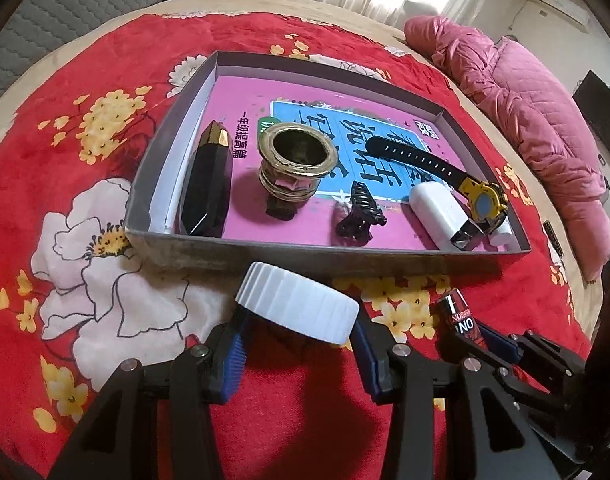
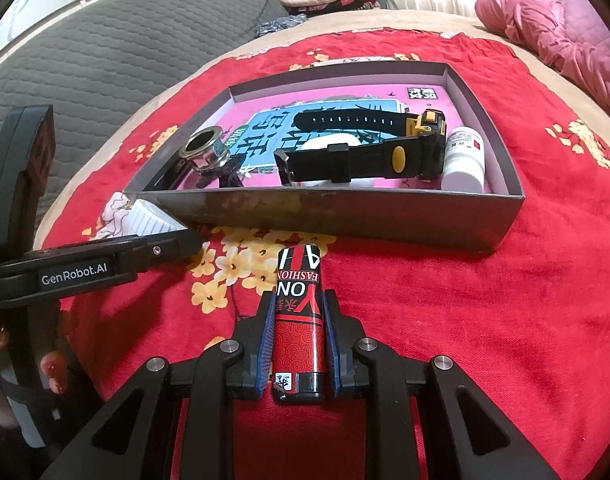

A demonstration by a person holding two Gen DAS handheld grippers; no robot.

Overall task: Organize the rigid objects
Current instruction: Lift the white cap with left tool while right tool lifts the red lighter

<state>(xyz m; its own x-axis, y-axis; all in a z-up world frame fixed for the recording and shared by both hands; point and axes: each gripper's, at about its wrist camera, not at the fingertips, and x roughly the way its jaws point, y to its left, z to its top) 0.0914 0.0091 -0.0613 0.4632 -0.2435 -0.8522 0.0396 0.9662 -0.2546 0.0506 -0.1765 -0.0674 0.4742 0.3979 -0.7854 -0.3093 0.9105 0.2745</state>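
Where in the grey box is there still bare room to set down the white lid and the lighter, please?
The box is free along its far half, behind the brass cup and black strap. A small gap lies between the black crystal and the cup. The near right corner, with watch and white bottles, is crowded.

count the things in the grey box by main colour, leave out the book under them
Black: 3, faceted black bar, black hair claw, black and yellow watch
White: 2, white oval case, white pill bottle
Gold: 1, brass ring pot
Total: 6
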